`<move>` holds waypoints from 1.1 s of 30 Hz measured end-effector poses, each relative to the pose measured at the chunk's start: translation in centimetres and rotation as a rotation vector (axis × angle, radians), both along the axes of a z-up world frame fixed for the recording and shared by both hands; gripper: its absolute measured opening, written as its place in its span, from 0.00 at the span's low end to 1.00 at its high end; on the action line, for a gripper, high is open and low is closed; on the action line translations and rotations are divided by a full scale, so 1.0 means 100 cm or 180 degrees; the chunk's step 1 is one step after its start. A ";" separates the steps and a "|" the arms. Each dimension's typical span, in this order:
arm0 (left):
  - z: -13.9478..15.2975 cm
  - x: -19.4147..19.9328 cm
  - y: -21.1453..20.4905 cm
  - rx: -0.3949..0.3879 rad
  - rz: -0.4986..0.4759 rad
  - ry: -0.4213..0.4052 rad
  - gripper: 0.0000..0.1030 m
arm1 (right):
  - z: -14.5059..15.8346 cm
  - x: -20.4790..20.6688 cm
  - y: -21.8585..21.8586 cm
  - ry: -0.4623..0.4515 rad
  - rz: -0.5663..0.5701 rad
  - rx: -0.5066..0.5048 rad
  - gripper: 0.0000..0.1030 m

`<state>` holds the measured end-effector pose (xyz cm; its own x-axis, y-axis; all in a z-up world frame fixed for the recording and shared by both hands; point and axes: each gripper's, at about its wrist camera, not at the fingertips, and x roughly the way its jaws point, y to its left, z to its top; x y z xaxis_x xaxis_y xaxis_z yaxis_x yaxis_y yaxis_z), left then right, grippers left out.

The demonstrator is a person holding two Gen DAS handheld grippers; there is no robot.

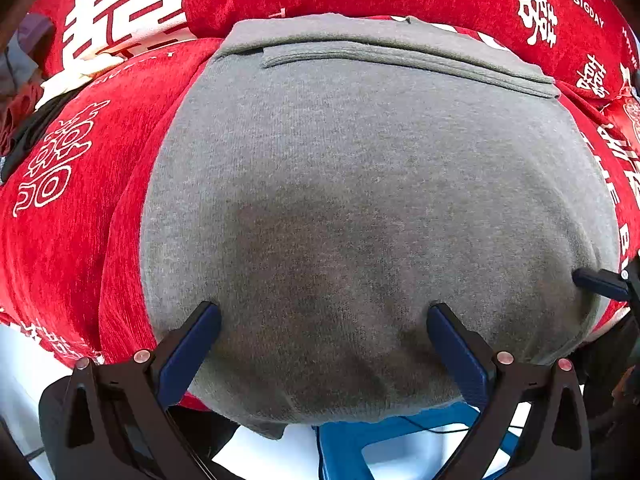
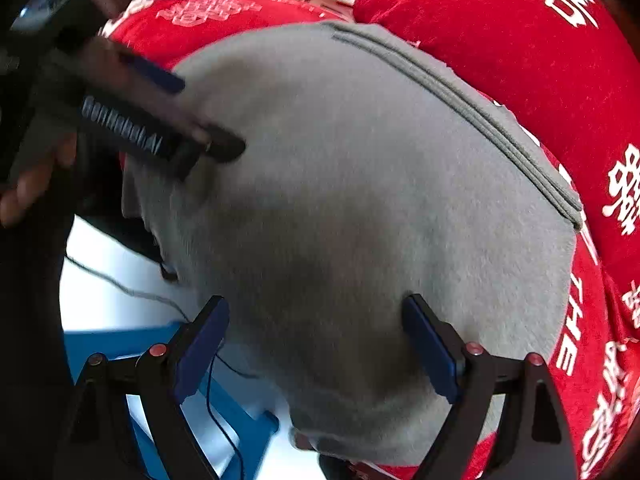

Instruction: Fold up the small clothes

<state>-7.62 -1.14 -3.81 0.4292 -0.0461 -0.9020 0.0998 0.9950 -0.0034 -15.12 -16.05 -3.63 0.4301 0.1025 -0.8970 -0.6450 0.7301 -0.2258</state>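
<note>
**Grey garment partly folded, both grippers poised over its near edge**

The grey garment (image 1: pixel 360 200) is lying flat on the red printed cover (image 1: pixel 80 208), with its near edge hanging just over the cover's front border above a blue stool (image 1: pixel 380 444). Along the garment's far edge, stacked layers are showing as a folded band (image 1: pixel 400 60), suggesting that at least one fold is already made. The left gripper (image 1: pixel 324 312) is hovering with its jaws standing wide apart over the near part of the garment, clamping nothing. The right gripper (image 2: pixel 316 308) is likewise spread open just above the near edge, the cloth lying between the fingers but not pinched. Judging by this, a further fold from the near edge towards the band is still to come.
</note>
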 end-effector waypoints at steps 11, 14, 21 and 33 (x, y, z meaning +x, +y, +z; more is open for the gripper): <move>0.006 -0.002 0.001 -0.0009 0.0062 0.0084 1.00 | 0.034 -0.003 -0.024 0.0184 -0.0118 -0.0114 0.88; 0.024 0.009 -0.004 0.0005 0.0038 -0.0097 1.00 | 0.054 0.033 -0.031 -0.0023 -0.0487 -0.0010 0.88; 0.047 0.069 0.000 -0.0240 0.0313 -0.0254 1.00 | 0.055 0.122 -0.056 -0.0123 -0.1568 0.0384 0.88; 0.021 0.078 -0.003 -0.0081 0.0190 -0.0276 1.00 | 0.027 0.116 -0.059 -0.0216 -0.1791 0.0624 0.89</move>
<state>0.15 -1.42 -1.71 0.5083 -0.0406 -0.8602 0.0414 0.9989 -0.0227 -3.50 -21.97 -0.88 0.5219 0.0032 -0.8530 -0.1360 0.9875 -0.0795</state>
